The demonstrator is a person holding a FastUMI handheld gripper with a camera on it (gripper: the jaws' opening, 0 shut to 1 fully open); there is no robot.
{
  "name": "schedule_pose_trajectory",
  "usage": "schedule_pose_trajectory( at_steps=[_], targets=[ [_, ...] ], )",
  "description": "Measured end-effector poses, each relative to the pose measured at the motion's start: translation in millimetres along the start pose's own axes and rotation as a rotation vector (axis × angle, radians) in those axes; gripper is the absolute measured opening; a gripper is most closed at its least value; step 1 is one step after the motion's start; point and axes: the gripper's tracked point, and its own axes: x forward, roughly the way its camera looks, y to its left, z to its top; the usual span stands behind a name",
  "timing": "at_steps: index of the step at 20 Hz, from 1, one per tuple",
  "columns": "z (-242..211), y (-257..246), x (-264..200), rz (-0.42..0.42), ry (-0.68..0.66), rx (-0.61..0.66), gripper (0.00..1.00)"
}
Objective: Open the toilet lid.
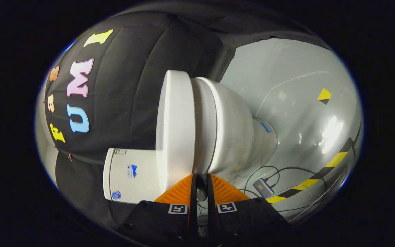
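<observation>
Two fingers of my gripper (200,178) sit almost pressed together, only a thin slit between their tips, and I see nothing pinched in that slit. Just ahead of the tips is the seam where the toilet lid (175,127) meets the seat (204,123); the lid lies flat against the seat. I cannot tell whether the tips touch the rim. The view is rolled, so the toilet appears sideways: the lid runs ahead of one finger, with the tank (132,176) close beside that finger, and the bowl (233,130) runs ahead of the other. Beyond the bowl I see pale floor (297,113), a small box with cables (263,188), and striped tape (334,161).
</observation>
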Motion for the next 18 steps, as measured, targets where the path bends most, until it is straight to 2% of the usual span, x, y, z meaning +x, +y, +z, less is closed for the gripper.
schedule_pose_trajectory(
  at_steps=[2, 9, 10, 12, 16, 18],
  targets=[
    [-0.5, 0.5, -0.8, -0.020, 0.012, 0.019, 0.17],
    [-5.3, 5.3, -2.8, -0.007, 0.017, 0.016, 0.17],
    [-1.2, 6.5, 21.1, -0.013, -0.007, 0.042, 0.17],
    [-4.1, 11.0, 5.7, -0.050, -0.013, -0.025, 0.05],
    [3.5, 43.0, -13.2, -0.094, -0.071, -0.097, 0.06],
    [4.6, 63.0, -20.1, -0.140, -0.106, -0.188, 0.06]
  ],
)
